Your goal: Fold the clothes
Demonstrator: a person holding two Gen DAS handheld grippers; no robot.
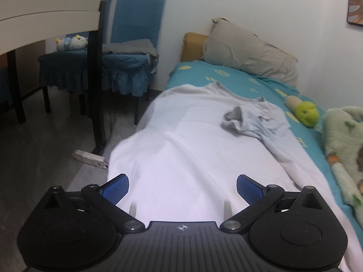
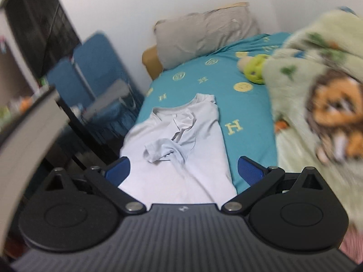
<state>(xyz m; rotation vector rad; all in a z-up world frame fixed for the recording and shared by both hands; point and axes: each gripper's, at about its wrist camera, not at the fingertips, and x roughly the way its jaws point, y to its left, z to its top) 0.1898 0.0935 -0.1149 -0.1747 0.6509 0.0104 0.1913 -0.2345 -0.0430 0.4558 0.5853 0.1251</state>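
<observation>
The white shirt (image 1: 181, 140) is thin, matt cloth, smooth over the body and crumpled at the folded sleeve. Under it the bed sheet (image 1: 238, 79) is matt teal cloth with pale printed marks. The pillow (image 1: 247, 52) wears wrinkled grey-beige fabric. The blanket (image 2: 317, 86) looks fleecy and soft. The chair cover (image 1: 136, 15) is quilted blue textile. Each claw, the left claw (image 1: 182, 190) and the right claw (image 2: 183, 172), is matt black plastic with blue textured pads (image 1: 246, 188) and shiny metal pivot pins.
</observation>
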